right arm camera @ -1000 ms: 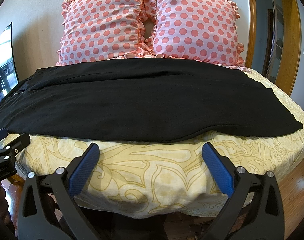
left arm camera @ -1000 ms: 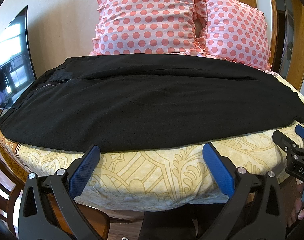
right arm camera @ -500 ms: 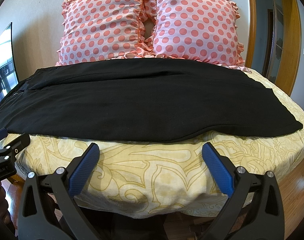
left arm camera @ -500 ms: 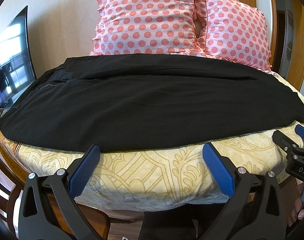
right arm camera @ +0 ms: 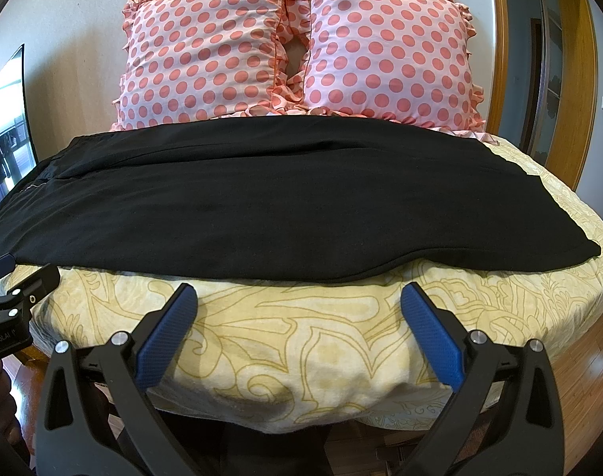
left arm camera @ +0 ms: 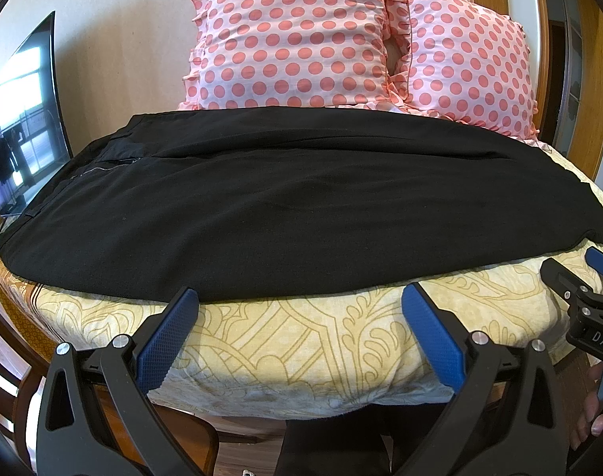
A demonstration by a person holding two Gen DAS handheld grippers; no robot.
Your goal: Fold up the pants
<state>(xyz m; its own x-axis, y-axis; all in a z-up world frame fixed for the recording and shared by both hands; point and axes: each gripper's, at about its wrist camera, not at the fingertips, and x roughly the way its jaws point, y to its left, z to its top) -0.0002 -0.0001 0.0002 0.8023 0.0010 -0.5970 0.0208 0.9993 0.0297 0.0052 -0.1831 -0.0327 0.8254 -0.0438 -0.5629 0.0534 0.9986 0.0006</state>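
Nothing's been moved since a second ago: pants (left arm camera: 293, 206) are left flat, both grippers (left arm camera: 299, 321) (right arm camera: 297, 317) held wide open and empty, so folding isn't started.

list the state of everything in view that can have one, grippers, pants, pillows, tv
left gripper: open, empty, short of the pants' near edge
right gripper: open, empty, over the bedspread
black fabric pants: spread flat sideways across the bed, waistband at left, not yet folded across their length
two pink polka-dot pillows: upright side by side behind the pants
yellow patterned bedspread: smooth, under the pants
flat-screen tv: showing only window reflections
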